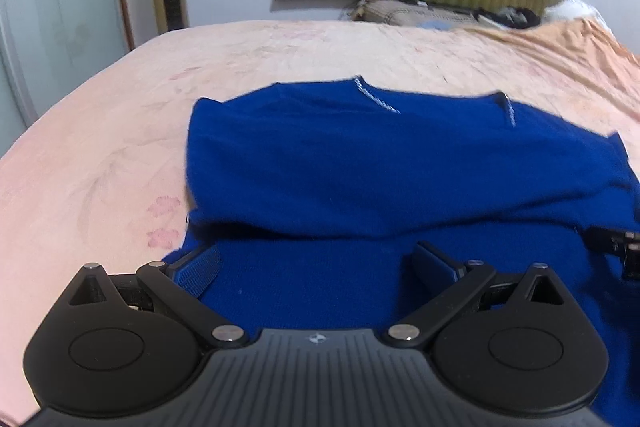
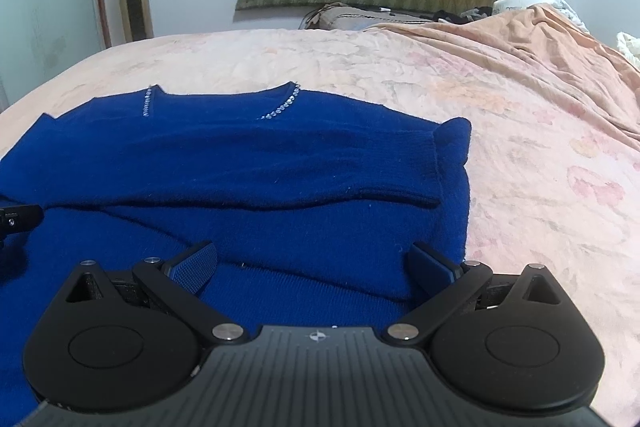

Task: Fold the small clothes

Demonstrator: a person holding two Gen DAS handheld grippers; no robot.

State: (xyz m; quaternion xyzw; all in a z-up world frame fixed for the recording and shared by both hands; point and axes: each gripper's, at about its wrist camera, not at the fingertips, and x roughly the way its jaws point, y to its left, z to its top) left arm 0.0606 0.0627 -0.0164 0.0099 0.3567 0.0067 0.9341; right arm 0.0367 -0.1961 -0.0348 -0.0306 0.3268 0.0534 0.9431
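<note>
Blue sweater [image 2: 248, 163] spread beneath both gaping tools [image 1: 316, 267] [image 2: 312, 265], seemingly untouched.

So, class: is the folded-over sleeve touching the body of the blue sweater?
Touching. The right wrist view shows the sleeve lying flat across the sweater body, no gap.

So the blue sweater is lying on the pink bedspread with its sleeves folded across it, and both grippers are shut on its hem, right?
Not quite. Both wrist views show the left gripper and right gripper open above the blue sweater, gripping nothing. The rest holds: it lies on the pink bedspread with sleeves folded across.
</note>
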